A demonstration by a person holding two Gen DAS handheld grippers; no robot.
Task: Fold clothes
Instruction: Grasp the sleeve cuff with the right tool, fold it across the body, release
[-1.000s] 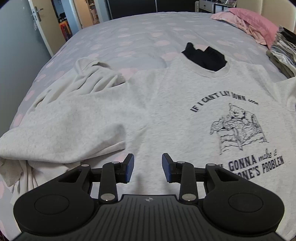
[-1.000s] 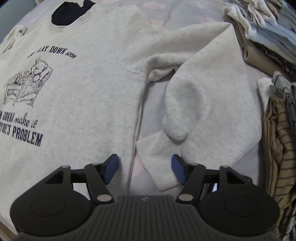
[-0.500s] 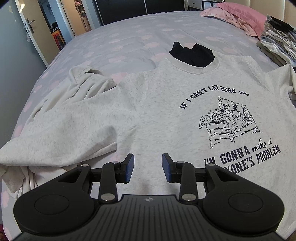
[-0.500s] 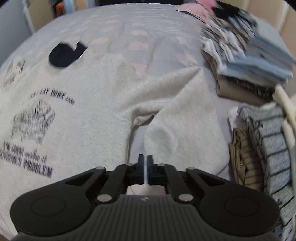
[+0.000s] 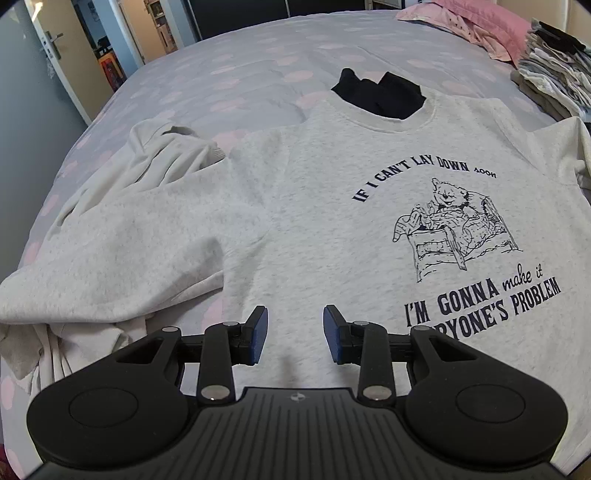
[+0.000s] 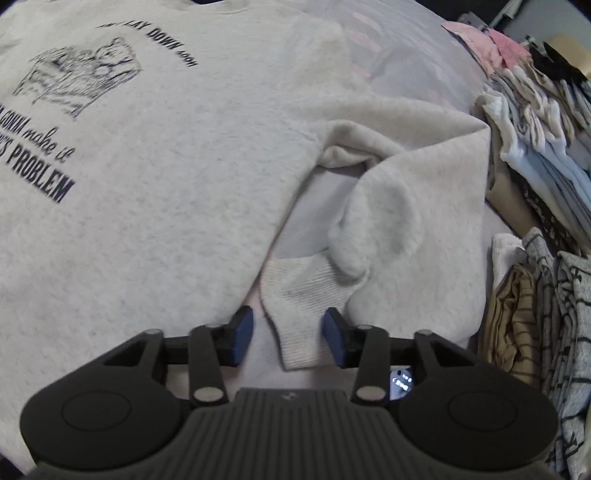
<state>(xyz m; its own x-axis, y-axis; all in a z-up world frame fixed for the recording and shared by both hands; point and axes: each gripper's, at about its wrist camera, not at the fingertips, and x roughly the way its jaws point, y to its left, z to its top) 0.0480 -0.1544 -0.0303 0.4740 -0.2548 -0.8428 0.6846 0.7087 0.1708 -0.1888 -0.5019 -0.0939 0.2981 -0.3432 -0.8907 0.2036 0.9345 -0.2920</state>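
A light grey sweatshirt (image 5: 314, 206) with a bear print and dark lettering lies face up on the bed. My left gripper (image 5: 293, 334) hovers over its lower left part, open, with nothing between the blue pads. The left sleeve (image 5: 122, 251) lies rumpled toward the bed's edge. In the right wrist view the sweatshirt (image 6: 166, 184) fills the left half, and its right sleeve (image 6: 417, 206) is bent back toward me. The ribbed cuff (image 6: 303, 295) lies between the jaws of my right gripper (image 6: 286, 336). These jaws are opening and the pads do not press the cuff.
A black garment (image 5: 380, 96) shows in the neck opening. An off-white garment (image 5: 159, 162) lies bunched by the left sleeve. Stacks of folded clothes (image 6: 546, 147) and striped pieces (image 6: 546, 314) crowd the right side. A pink pillow (image 5: 491, 26) is at the far end.
The right gripper was shut half a second ago and now stands apart around the cuff, having dropped back low over the sleeve. The left gripper has stayed put and open.
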